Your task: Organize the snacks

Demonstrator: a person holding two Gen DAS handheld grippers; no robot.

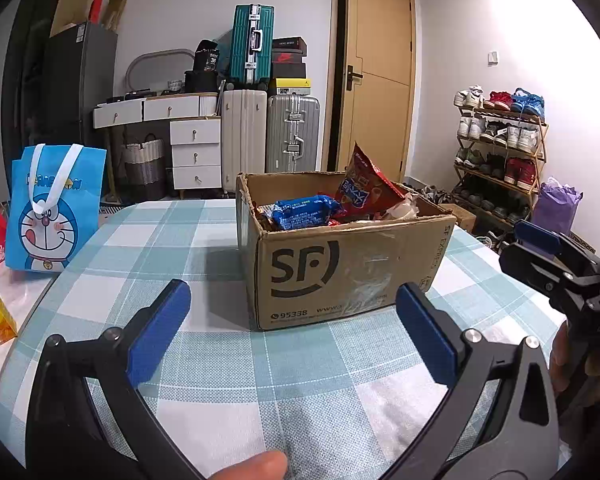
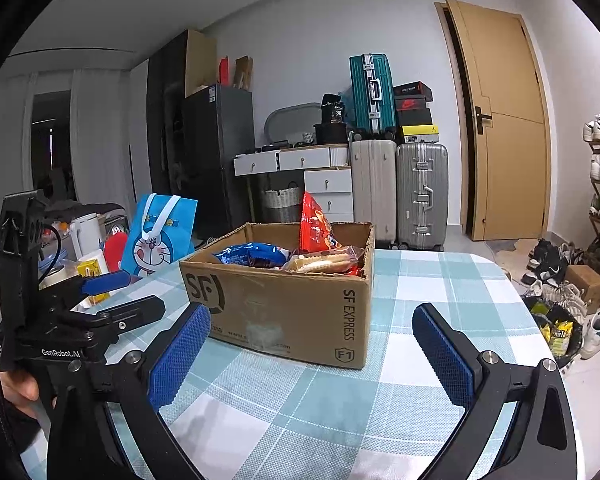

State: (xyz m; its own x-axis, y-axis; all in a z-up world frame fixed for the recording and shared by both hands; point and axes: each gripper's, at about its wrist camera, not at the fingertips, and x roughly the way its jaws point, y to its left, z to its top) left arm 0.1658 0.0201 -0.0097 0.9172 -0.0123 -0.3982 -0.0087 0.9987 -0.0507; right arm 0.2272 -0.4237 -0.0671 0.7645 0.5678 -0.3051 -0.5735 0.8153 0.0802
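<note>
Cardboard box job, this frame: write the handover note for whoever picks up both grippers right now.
Left gripper: open, empty, above the checked tablecloth, short of the cardboard box.
Right gripper: open, empty, also facing the box.
Inside the box: blue packet, red bag standing up, biscuit pack.
Blue Doraemon bag stands at the table's left edge.
Done: nothing visibly sorted out of the box.
Left: all the organizing.

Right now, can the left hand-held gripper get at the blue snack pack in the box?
Probably yes: the left hand-held gripper is open, and the blue snack pack lies uncovered on top in the open cardboard box.
</note>
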